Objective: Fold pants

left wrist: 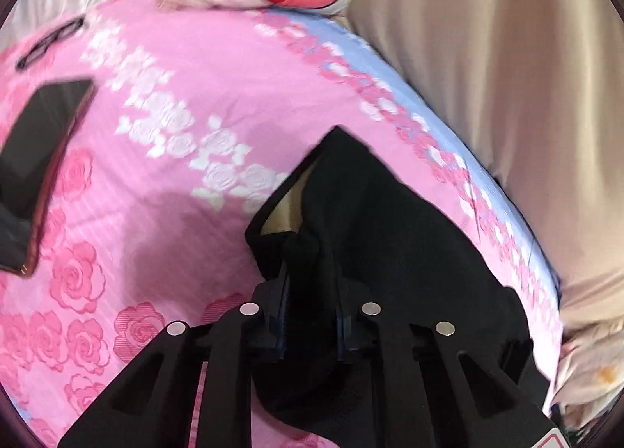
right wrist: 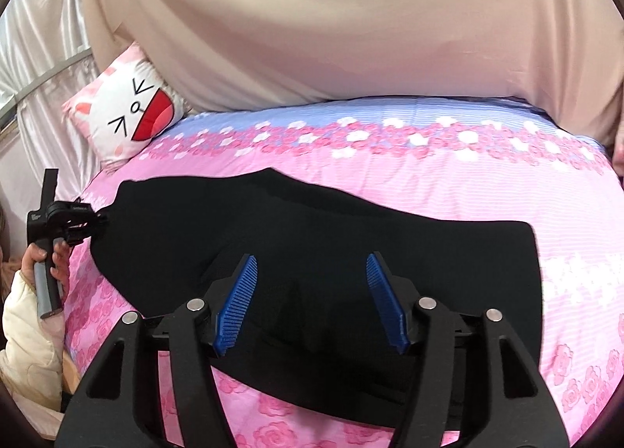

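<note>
Black pants (right wrist: pixel 312 229) lie spread across a pink floral bed cover (right wrist: pixel 468 182). My left gripper (left wrist: pixel 312 276) is shut on one end of the pants (left wrist: pixel 370 221) and holds that end lifted, so the fabric drapes over its fingers. It also shows in the right wrist view (right wrist: pixel 93 223) at the pants' left end, held by a hand. My right gripper (right wrist: pixel 312 264) is open with its blue pads (right wrist: pixel 238 303) spread wide just above the near part of the pants, holding nothing.
A cartoon-face pillow (right wrist: pixel 132 112) sits at the head of the bed. A beige curtain (right wrist: pixel 312 18) hangs along the far side. A dark phone or tablet (left wrist: pixel 43 151) and black glasses (left wrist: pixel 50 42) lie on the cover at the left.
</note>
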The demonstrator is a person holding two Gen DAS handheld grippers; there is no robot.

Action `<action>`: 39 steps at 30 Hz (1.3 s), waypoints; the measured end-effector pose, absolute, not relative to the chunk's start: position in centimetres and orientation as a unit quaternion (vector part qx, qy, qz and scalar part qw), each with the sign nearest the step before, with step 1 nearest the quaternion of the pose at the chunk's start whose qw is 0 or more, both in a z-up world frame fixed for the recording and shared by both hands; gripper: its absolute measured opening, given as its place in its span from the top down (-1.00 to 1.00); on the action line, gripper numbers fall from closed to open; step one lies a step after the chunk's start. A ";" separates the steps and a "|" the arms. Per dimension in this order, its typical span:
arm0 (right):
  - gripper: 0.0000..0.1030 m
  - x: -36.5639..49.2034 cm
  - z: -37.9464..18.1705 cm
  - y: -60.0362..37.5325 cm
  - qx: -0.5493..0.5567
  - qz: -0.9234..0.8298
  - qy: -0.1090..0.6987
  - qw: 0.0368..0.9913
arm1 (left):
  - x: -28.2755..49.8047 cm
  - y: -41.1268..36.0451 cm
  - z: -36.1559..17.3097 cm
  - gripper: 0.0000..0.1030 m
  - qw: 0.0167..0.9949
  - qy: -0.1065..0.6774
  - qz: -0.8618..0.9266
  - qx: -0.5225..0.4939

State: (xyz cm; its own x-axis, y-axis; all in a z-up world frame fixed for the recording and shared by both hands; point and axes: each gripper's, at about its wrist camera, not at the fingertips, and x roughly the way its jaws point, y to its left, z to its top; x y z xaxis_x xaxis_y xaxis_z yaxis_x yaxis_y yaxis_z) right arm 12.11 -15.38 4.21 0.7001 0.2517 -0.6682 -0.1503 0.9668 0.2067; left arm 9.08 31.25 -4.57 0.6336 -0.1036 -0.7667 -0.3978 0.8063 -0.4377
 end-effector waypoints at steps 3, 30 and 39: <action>-0.26 11.8 4.7 -16.9 0.074 0.090 0.362 0.925 | 8.6 28.5 -0.9 0.77 0.882 0.386 0.060 -0.264; -0.38 0.2 2.8 -41.1 0.212 -0.126 0.323 0.914 | 7.2 -20.6 -1.3 0.76 0.847 0.453 -0.271 0.058; -0.38 0.4 1.7 -42.5 0.229 -0.106 0.332 0.909 | 2.4 -23.7 1.1 0.62 0.873 0.378 -0.270 0.145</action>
